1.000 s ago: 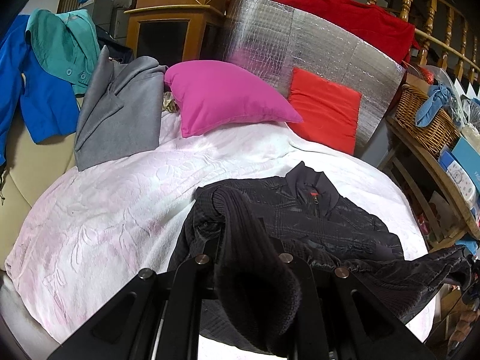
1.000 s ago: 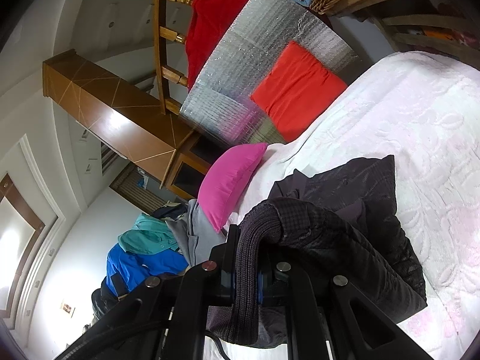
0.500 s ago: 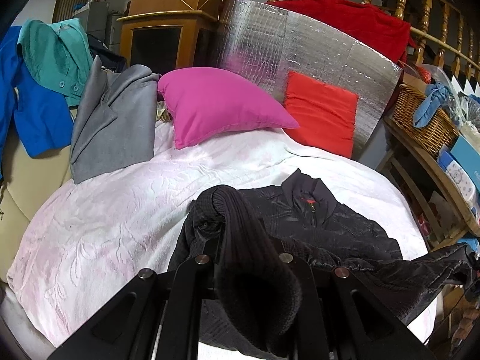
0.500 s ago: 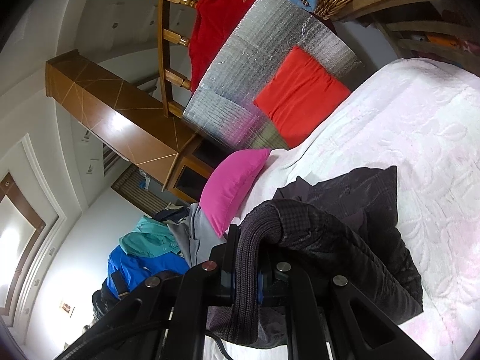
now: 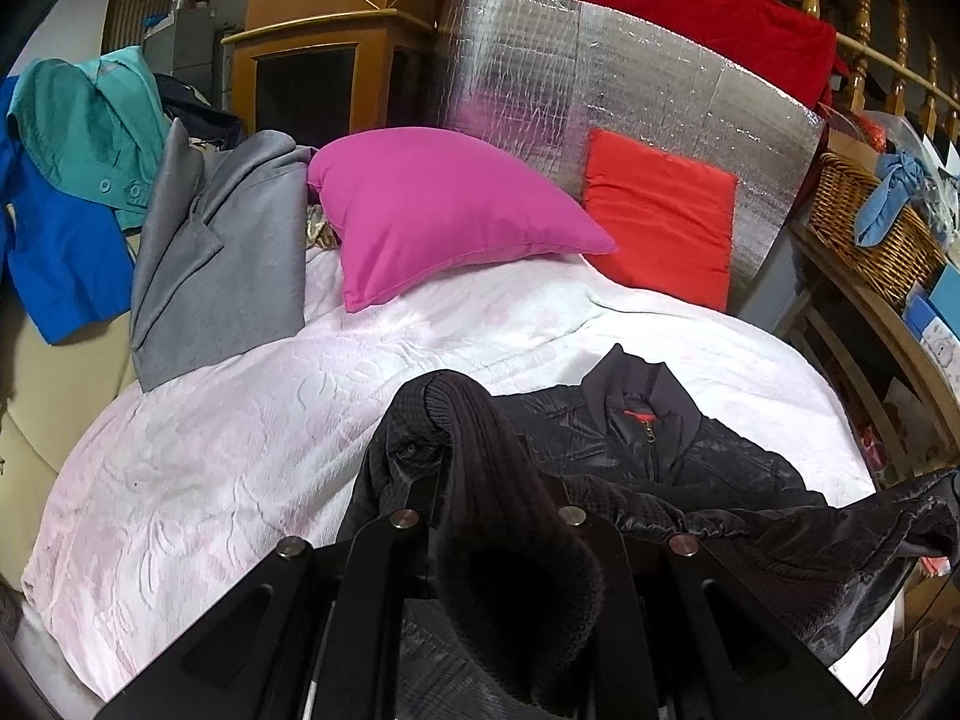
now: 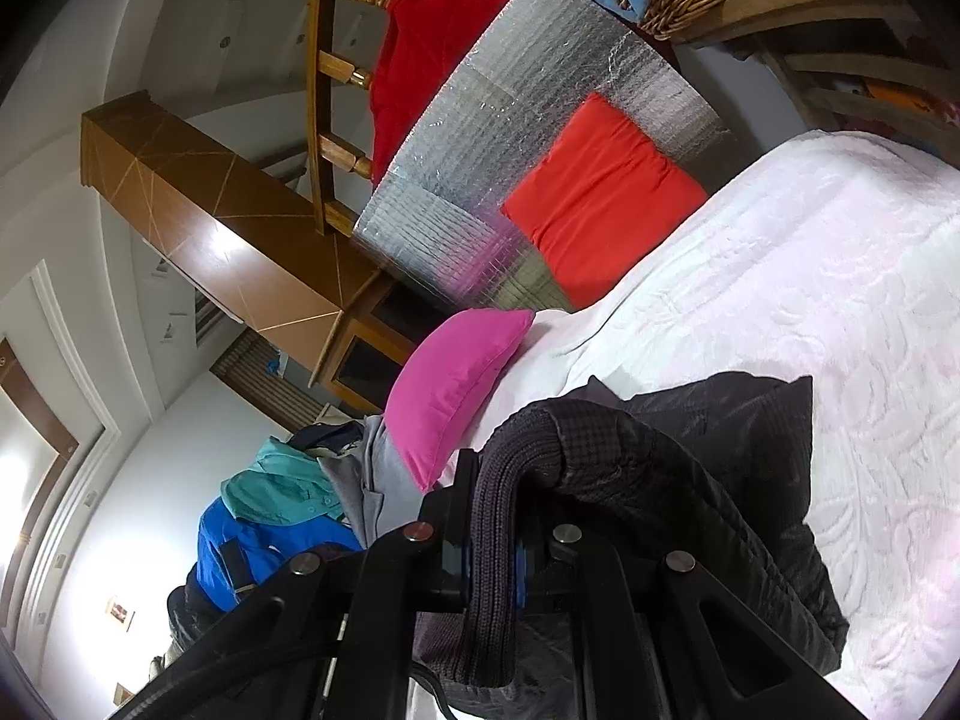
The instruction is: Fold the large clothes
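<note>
A black quilted jacket point(image 5: 678, 456) lies collar-up on the white bedspread point(image 5: 240, 450). My left gripper point(image 5: 480, 480) is shut on one ribbed knit cuff point(image 5: 498, 516), which drapes over the fingers and hides the tips. My right gripper point(image 6: 492, 516) is shut on the other ribbed cuff point(image 6: 498, 552), with the sleeve point(image 6: 690, 480) trailing right over the bedspread point(image 6: 840, 330). The right wrist view is rolled sideways.
A magenta pillow point(image 5: 444, 216) and a red cushion point(image 5: 660, 228) lean on a silver foil board point(image 5: 600, 78) at the bed's head. Grey point(image 5: 222, 252), teal point(image 5: 90, 132) and blue point(image 5: 54, 252) garments hang at left. A wicker basket point(image 5: 870, 222) sits on a shelf at right.
The left gripper has moved forward toward the head of the bed with its cuff. The right gripper has shifted slightly, still holding its cuff.
</note>
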Motion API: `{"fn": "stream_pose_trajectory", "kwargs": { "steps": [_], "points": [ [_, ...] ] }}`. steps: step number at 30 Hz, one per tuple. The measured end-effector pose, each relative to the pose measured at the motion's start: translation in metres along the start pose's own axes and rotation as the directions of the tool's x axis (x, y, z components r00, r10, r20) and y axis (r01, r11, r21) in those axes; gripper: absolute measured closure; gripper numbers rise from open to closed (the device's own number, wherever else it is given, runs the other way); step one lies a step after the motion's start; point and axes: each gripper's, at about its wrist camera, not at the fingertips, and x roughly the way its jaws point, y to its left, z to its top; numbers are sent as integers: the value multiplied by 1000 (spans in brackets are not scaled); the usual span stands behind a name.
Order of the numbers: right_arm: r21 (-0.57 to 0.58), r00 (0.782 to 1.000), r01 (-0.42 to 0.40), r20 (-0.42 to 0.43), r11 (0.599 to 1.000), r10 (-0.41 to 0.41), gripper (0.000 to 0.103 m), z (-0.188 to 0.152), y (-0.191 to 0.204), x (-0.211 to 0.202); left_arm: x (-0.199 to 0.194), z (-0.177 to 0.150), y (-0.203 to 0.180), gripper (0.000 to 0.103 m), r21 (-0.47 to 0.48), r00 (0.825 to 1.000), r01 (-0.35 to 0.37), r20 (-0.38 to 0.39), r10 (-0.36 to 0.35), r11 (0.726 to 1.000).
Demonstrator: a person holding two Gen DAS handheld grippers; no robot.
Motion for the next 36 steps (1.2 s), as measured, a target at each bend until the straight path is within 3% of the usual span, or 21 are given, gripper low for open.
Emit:
{"fn": "stream_pose_trajectory", "kwargs": {
  "steps": [9, 16, 24, 36],
  "points": [
    [-1, 998, 60, -20, 998, -60, 94, 33, -17, 49, 38, 27, -7, 88, 20, 999, -19, -33, 19, 1000],
    [18, 987, 148, -70, 989, -146, 94, 55, -49, 100, 99, 43, -16, 88, 41, 993, -59, -99, 62, 997],
    [17, 963, 227, -153, 974, -221, 94, 66, -87, 150, 169, 45, -14, 88, 51, 975, -78, -207, 87, 996],
    [33, 923, 317, -241, 948, -301, 94, 63, -136, 194, 221, 38, -18, 88, 83, 954, -99, -277, 118, 992]
  ]
}}
